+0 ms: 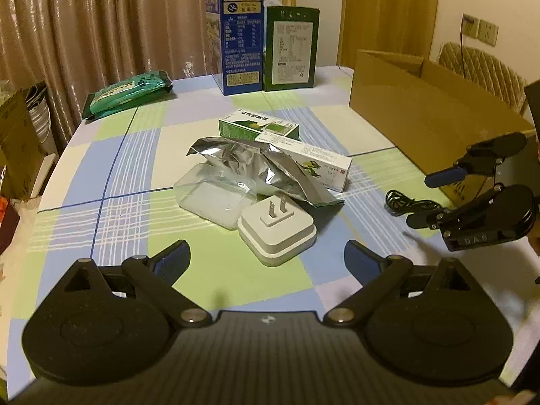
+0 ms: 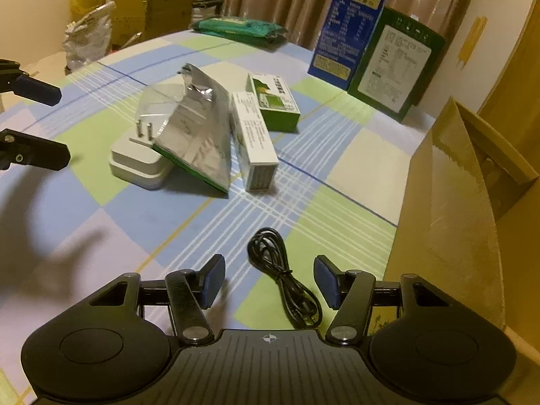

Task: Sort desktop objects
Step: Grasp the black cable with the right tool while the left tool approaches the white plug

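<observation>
**Tongs close in on a cluttered tabletop**

Black cable (image 2: 283, 276), coiled loosely, lies right under my right tongs (image 2: 270, 280), whose jaws stand part open astride it, the pads not yet touching. My left tongs (image 1: 266, 263) are spread wide and empty, pointed at the white plug adapter (image 1: 277, 233).

Largest first: the open cardboard box (image 2: 452, 209), at the right edge of the checked tabletop (image 1: 111, 175), looks the likely home for the sorted goods. The crumpled foil pouch (image 1: 256, 168) should be light, crackly and slippery; I would pinch a flat edge. The clear plastic tray (image 1: 209, 202) seems thin and springy, so a rim grip. The long white carton (image 1: 317, 162) and green carton (image 1: 260, 126) look stiff; take them across the narrow faces. The adapter is hard and solid; grip its flat sides. The cable is limp; take it at the bundled middle.
</observation>
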The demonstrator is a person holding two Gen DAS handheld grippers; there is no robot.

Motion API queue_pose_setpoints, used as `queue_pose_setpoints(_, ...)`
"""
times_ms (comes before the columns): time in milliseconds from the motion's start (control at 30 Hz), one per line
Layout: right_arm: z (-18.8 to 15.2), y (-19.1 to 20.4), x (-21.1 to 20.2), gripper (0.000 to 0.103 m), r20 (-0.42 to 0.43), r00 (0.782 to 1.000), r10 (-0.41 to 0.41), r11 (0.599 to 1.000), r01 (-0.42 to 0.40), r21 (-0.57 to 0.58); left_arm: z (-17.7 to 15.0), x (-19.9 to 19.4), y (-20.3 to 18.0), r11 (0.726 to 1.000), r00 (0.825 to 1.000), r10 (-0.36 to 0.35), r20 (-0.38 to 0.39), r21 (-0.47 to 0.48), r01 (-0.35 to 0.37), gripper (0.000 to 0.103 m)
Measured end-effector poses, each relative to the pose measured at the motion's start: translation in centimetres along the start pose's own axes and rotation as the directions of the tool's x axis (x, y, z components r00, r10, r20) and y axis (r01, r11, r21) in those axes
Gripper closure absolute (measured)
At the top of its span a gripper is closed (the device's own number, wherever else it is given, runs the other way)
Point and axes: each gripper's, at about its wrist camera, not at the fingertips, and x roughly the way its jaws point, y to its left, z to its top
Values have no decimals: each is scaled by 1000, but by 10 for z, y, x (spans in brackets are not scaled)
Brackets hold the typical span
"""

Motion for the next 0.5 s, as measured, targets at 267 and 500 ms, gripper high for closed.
queue_pose_setpoints(267, 1, -8, 16, 59, -50, 999, 20, 998, -17, 53, 5, 15, -10, 1000, 1000, -23, -16, 14, 24, 7)
queue_pose_setpoints(500, 2, -14, 10, 80, -54, 998, 38, 988, -29, 152, 5, 17, -12, 999, 999, -26, -29, 19, 26, 7)
